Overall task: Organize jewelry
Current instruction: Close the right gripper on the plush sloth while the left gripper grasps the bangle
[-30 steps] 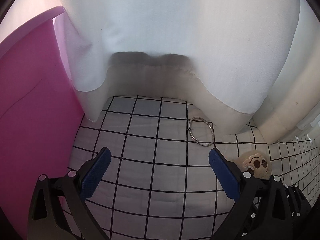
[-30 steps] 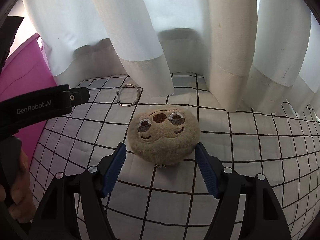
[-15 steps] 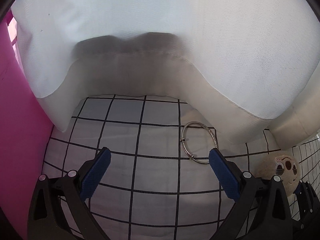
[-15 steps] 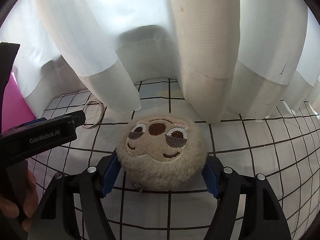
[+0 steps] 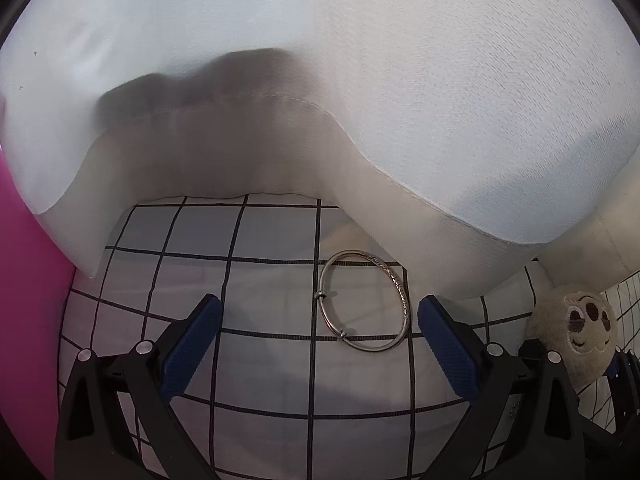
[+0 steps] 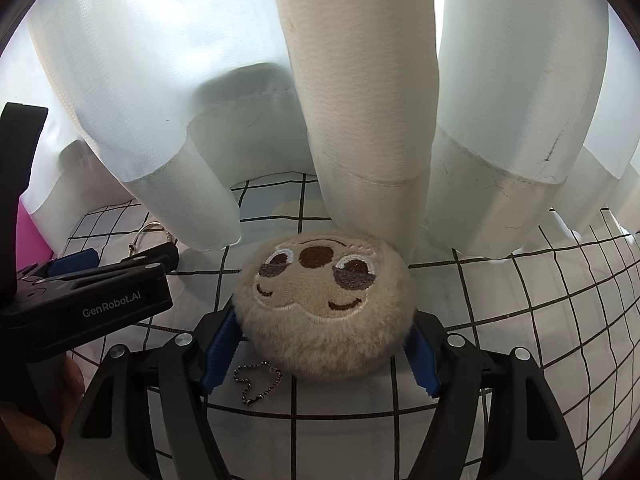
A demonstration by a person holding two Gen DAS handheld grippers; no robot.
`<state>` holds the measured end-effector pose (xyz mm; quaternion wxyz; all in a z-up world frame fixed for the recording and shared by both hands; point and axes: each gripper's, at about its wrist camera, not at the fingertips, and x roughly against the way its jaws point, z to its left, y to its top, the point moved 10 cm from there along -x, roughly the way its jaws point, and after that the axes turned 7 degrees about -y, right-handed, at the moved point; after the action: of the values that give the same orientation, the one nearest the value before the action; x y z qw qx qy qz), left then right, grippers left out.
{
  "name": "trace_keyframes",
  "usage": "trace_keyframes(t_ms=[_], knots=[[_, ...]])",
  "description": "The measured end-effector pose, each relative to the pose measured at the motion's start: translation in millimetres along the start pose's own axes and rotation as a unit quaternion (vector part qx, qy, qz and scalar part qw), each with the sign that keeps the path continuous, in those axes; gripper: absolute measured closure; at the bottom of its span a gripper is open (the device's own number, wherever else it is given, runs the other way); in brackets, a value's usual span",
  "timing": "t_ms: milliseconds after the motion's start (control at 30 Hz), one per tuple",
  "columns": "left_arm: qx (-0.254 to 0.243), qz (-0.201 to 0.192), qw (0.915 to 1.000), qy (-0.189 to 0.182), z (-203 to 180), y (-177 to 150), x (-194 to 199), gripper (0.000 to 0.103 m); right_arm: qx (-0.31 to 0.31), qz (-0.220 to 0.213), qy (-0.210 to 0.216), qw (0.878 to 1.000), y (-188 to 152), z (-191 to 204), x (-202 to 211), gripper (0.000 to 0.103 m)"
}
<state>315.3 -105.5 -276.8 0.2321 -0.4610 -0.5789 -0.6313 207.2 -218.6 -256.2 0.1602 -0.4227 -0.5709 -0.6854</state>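
Note:
A silver bangle (image 5: 322,294) lies flat on the black-gridded white cloth (image 5: 260,364), just in front of the curtain hem. My left gripper (image 5: 319,302) is open around it, the ring sitting nearer the right finger and untouched. A beige plush sloth face (image 6: 324,304) with a ball chain (image 6: 256,384) rests on the cloth. My right gripper (image 6: 322,332) is open, its blue pads flanking the plush and only brushing its fur. The plush (image 5: 572,332) also shows at the right of the left wrist view. In the right wrist view the left gripper (image 6: 88,292) hides most of the bangle (image 6: 148,232).
White curtain folds (image 5: 360,100) hang close behind both objects, their hems (image 6: 360,184) reaching the cloth. A pink panel (image 5: 24,300) stands at the far left. A person's hand (image 6: 32,420) holds the left gripper's handle.
Both grippers moved forward toward the curtain. The bangle came between the left fingers. The plush came between the right fingers, whose opening looks unchanged.

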Motion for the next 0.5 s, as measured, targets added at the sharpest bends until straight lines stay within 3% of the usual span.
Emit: trace_keyframes(t_ms=[267, 367, 500], knots=[[0.006, -0.014, 0.9998, 0.015, -4.2, 8.1, -1.2, 0.006, 0.021, 0.001, -0.014, 1.000, 2.6, 4.1, -3.3, 0.035], [0.005, -0.016, 0.9998, 0.011, -2.4, 2.7, 0.7, 0.010, 0.024, 0.001, -0.010, 1.000, 3.7, 5.3, -3.4, 0.036], [-0.015, -0.021, 0.9997, -0.001, -22.8, -5.1, 11.5, 0.041, 0.030, 0.000, -0.006, 1.000, -0.9, 19.1, 4.2, 0.041]])
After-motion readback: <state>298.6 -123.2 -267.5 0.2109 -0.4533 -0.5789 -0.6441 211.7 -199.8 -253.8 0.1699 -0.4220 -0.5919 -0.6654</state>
